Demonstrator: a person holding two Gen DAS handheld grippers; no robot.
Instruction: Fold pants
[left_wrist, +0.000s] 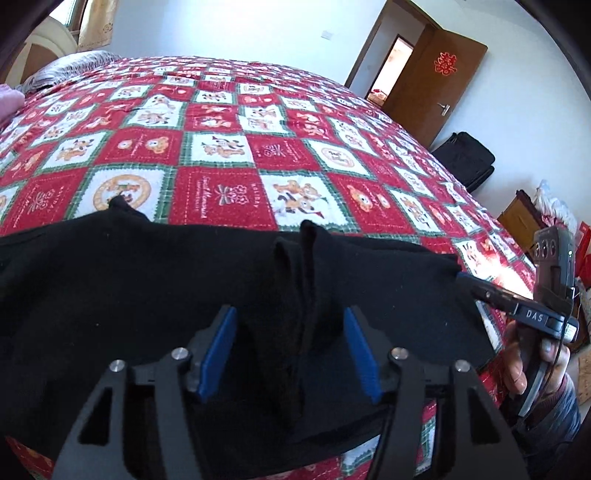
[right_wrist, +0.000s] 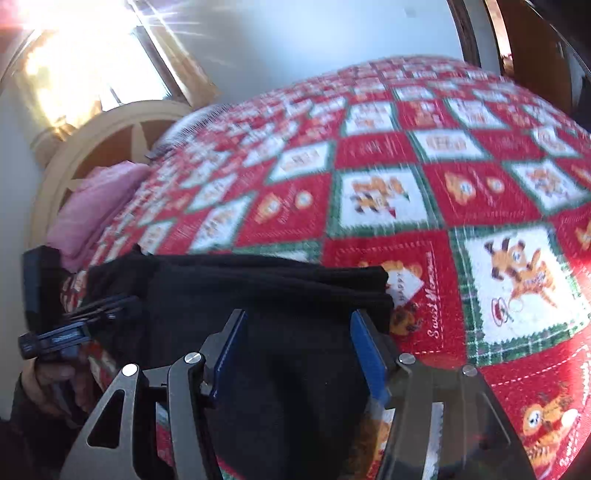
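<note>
Black pants (left_wrist: 147, 280) lie folded across the near edge of a bed with a red, white and green patchwork quilt (left_wrist: 236, 147). My left gripper (left_wrist: 290, 321) is open, its blue pads (left_wrist: 221, 343) on either side of a raised ridge of the cloth. My right gripper (right_wrist: 297, 328) is open over the pants (right_wrist: 258, 295) near their right end. The right gripper also shows in the left wrist view (left_wrist: 480, 288) at the pants' right edge. The left gripper shows in the right wrist view (right_wrist: 107, 306) at the left, touching the cloth.
A pink folded cloth (right_wrist: 96, 199) and a grey pillow (left_wrist: 66, 66) lie at the bed's head by the wooden headboard (right_wrist: 110, 140). A brown door (left_wrist: 439, 81), a black bag (left_wrist: 465, 158) and small furniture stand beyond the bed's right side.
</note>
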